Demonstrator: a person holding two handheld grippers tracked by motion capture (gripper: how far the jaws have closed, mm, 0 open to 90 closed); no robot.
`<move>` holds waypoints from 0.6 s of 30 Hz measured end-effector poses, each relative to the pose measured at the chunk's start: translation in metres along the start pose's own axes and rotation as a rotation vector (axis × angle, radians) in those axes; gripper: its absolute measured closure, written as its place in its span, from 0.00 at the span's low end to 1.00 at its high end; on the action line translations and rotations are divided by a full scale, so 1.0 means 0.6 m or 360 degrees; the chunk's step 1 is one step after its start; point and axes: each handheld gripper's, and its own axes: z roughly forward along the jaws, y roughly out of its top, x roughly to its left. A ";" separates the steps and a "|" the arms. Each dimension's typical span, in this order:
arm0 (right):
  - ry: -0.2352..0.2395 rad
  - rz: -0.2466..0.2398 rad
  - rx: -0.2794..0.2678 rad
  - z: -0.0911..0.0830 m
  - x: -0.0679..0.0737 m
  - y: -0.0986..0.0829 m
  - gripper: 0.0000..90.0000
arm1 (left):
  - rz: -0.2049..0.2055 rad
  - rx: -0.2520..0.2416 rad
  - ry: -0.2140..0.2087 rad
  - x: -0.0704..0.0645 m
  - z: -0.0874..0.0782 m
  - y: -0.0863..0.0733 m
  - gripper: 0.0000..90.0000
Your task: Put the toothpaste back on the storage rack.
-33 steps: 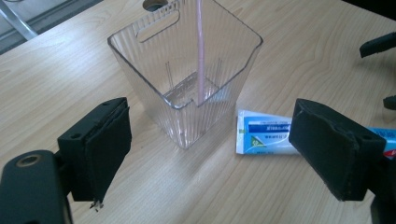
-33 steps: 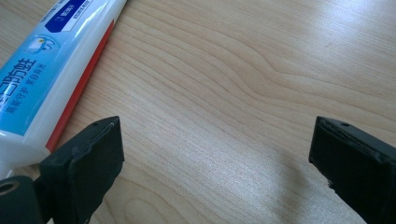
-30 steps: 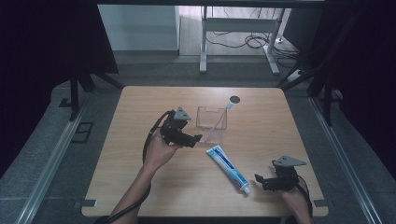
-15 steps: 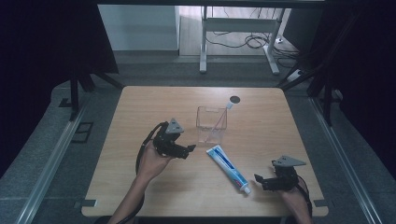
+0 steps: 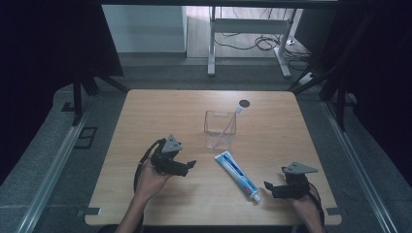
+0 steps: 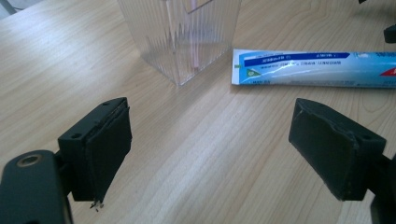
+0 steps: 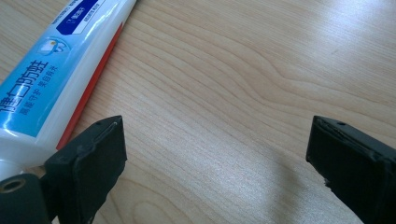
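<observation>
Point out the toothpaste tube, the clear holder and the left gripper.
toothpaste tube (image 5: 236, 174): high view, middle of its body.
clear holder (image 5: 219, 129): high view, its front wall.
left gripper (image 6: 210, 149): left gripper view, midway between its fingertips.

Left gripper (image 5: 190, 165): black body, grey three-cornered plate on top, black cable looping at lower left of frame. Right gripper (image 5: 267, 186): same black build and plate. Jaws blocky, matte black, with small screw holes. Forearms bare.
</observation>
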 end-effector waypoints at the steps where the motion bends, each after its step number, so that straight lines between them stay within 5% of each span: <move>1: 0.0000 0.0001 0.0000 0.000 0.000 0.000 0.06 | 0.0000 0.0000 0.0000 0.000 0.000 0.000 0.15; 18: 0.0019 -0.0022 -0.0002 0.002 0.005 0.001 0.08 | -0.0049 0.0067 0.0016 -0.008 0.001 -0.059 0.15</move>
